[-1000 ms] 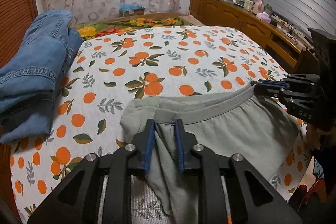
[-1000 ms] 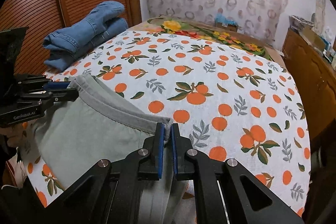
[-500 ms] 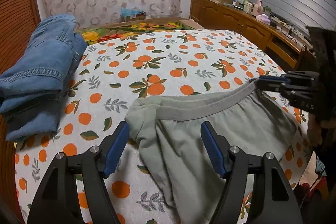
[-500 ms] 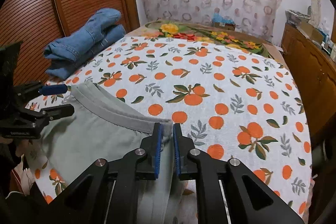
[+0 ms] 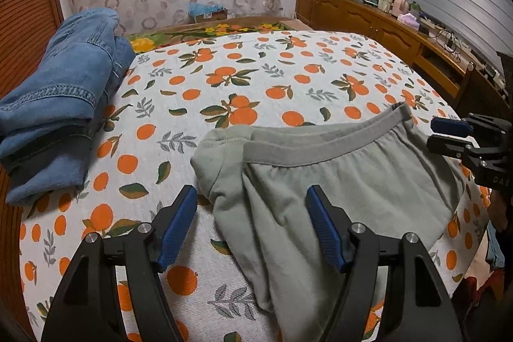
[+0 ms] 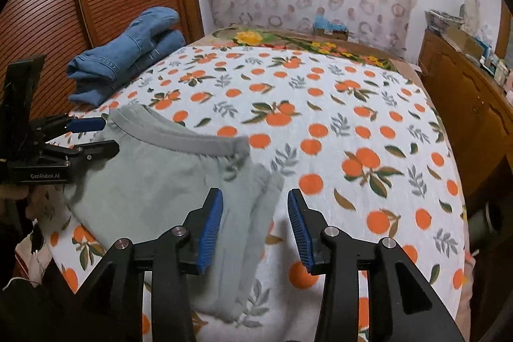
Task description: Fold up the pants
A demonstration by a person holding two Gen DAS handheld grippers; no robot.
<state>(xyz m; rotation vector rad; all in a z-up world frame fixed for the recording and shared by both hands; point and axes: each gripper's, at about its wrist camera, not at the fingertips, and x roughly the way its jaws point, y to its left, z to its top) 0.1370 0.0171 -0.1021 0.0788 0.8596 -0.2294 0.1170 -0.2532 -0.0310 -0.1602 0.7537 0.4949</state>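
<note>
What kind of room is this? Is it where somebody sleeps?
Most likely a bedroom. A bed with an orange-print cover fills the room, grey-green pants and folded jeans lie on it, and a cluttered wooden dresser lines the wall.

Left gripper (image 5: 251, 223) low in frame, jaws wide apart, pads clear of cloth. Grey-green pants (image 5: 336, 181) lie on the bed (image 5: 288, 76), waistband away from the camera, one corner between the jaws. Right gripper (image 5: 449, 137) at right edge, beside the waistband's far end. Folded jeans (image 5: 54, 104) at left.
</note>
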